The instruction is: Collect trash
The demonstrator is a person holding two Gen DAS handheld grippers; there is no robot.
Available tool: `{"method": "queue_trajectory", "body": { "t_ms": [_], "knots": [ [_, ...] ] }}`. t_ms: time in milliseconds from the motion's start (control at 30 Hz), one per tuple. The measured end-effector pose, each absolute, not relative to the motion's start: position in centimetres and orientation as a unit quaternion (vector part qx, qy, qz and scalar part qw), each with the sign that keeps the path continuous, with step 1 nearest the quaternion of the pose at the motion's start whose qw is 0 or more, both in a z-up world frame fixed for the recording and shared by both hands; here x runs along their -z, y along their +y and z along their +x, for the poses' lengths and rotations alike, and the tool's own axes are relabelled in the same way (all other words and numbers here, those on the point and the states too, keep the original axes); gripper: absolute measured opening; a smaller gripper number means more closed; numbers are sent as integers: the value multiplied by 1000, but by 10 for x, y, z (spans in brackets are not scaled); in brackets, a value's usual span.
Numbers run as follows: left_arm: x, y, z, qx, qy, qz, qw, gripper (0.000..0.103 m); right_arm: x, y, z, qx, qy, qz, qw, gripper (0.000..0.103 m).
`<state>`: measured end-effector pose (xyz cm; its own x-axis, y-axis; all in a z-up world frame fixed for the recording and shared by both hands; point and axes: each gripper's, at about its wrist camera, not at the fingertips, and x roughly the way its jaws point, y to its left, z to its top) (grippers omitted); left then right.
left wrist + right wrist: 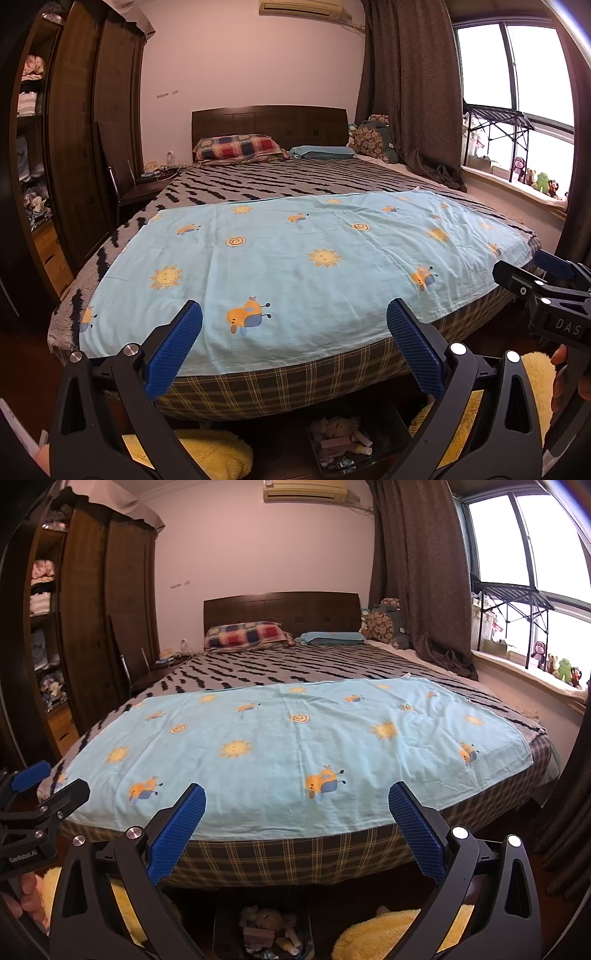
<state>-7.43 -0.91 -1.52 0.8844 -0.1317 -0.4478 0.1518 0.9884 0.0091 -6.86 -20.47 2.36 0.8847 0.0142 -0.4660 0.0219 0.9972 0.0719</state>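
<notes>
I am holding both grippers at the foot of the bed [280, 391], side by side and pointing toward the headboard. The left gripper [294, 325] is showing its blue fingers [173, 350] spread wide with nothing between them, and the right gripper [296, 806] is the same, its fingers [415, 830] wide apart and empty.

What I am taking for the trash is sitting low, under the edge of the bed: a small dark tray or bin [221, 930] on the floor, between the yellow fluffy mats [210, 454]. In it I am seeing a jumble of small pieces [340, 439]: something crumpled and brownish on top, a pinkish block, a pale tube or roll, and some bluish-white scraps. I cannot tell exactly what each piece is, since the fisheye edge is blurring them.

I am judging these bits to be light and mostly soft, wrappers and small packaging that will crush rather than resist. The tube may roll and slip, so I would be pinching it across its middle; the crumpled lump should be taking a grip anywhere. The light blue sheet [288, 258] with suns and bees is lying flat on the bed, and I am seeing no litter on it.
</notes>
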Motion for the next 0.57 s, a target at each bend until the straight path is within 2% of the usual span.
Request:
{"method": "queue_trajectory", "body": {
  "t_ms": [567],
  "knots": [
    [18,-8,-66,71,239,12,968,95,-18,-207,-61,6,248,38,968,100]
  ]
}}
